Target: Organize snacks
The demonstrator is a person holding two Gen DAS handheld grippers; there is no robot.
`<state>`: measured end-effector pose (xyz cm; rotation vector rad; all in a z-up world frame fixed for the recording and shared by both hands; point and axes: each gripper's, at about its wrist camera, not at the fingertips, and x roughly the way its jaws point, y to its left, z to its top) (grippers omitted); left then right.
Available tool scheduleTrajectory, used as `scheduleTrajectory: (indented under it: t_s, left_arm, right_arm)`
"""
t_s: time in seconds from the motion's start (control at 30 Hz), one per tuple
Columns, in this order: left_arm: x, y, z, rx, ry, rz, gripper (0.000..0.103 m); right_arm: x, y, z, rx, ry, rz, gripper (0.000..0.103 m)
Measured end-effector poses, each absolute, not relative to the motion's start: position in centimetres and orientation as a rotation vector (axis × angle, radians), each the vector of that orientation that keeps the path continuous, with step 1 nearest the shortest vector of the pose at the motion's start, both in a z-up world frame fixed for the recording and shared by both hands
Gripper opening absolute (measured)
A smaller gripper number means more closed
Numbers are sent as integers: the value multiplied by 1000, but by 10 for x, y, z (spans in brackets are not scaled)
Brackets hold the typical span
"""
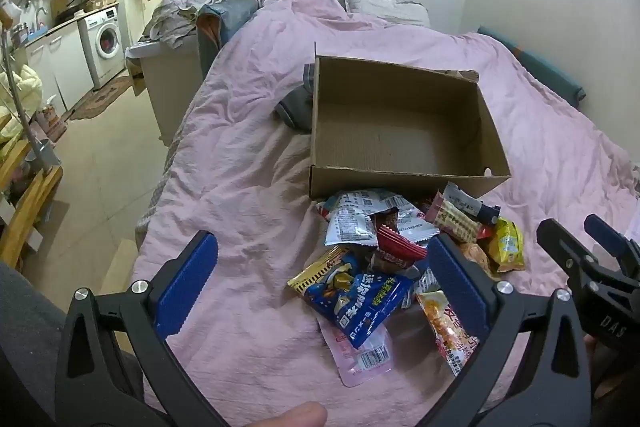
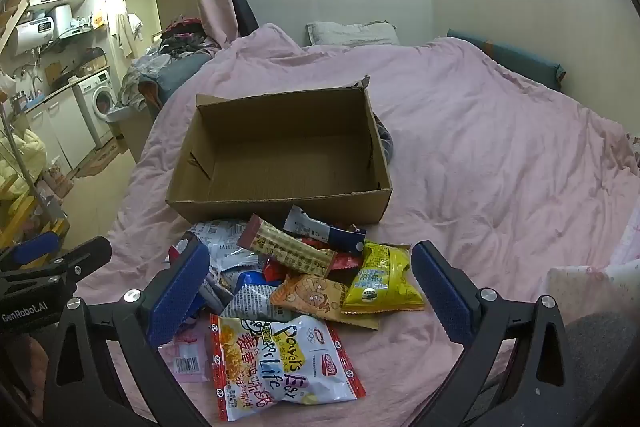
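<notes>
Both grippers, left [image 1: 320, 279] and right [image 2: 312, 291], hang released over the snacks [image 2: 304, 275] heaped near the empty box [image 2: 280, 155]. Packets look light, crinkly, slippery; pinch the sealed edges.

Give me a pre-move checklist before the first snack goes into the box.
1. Cardboard box empty, open side up: ok.
2. Left hand-held gripper open, nothing held: ok.
3. Right hand-held gripper open, nothing held: ok.
4. Snack pile just in front of box on pink duvet: ok.
5. Yellow packet on top, free to grab: ok.
6. Packets buried under the pile: cannot tell.
</notes>
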<state>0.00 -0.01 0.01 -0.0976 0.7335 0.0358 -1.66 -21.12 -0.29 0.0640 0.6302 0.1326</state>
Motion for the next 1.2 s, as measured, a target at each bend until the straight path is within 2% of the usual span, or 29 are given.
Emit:
scheduleTrajectory:
  t_s: [1.2]
  left_arm:
    - [1, 0, -6, -100, 742, 26, 103]
  right_arm:
    - [-14, -214, -5, 68, 642, 125, 103]
